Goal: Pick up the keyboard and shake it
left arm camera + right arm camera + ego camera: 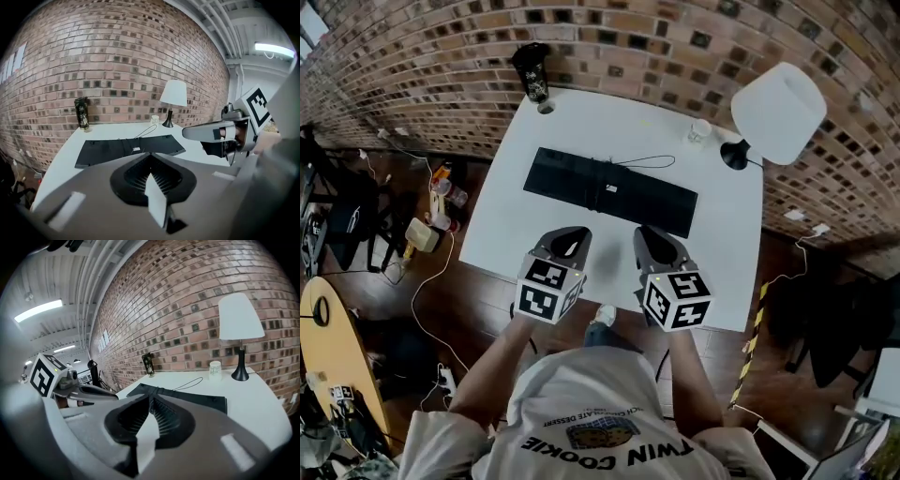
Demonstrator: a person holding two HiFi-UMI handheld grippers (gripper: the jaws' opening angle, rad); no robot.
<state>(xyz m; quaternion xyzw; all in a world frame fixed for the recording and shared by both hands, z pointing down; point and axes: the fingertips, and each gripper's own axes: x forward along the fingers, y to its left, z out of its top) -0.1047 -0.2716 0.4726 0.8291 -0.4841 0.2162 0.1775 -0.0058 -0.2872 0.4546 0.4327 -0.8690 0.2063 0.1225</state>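
A long black keyboard (609, 192) lies flat across the middle of the white table (581, 122), its thin cable (649, 161) looping behind it. My left gripper (570, 236) and right gripper (654, 234) hover side by side near the table's front edge, short of the keyboard and apart from it. Both stand shut with nothing held. In the left gripper view the keyboard (129, 150) lies beyond the closed jaw tips of the left gripper (151, 154), with the right gripper (220, 133) alongside. In the right gripper view the keyboard (187, 399) lies ahead of the right gripper (151, 398).
A white-shaded lamp (778, 112) stands at the table's far right corner beside a small white cup (699, 132). A dark tumbler (532, 73) sits at the far left corner by the brick wall (675, 37). Bags and cables clutter the floor (422, 234) on the left.
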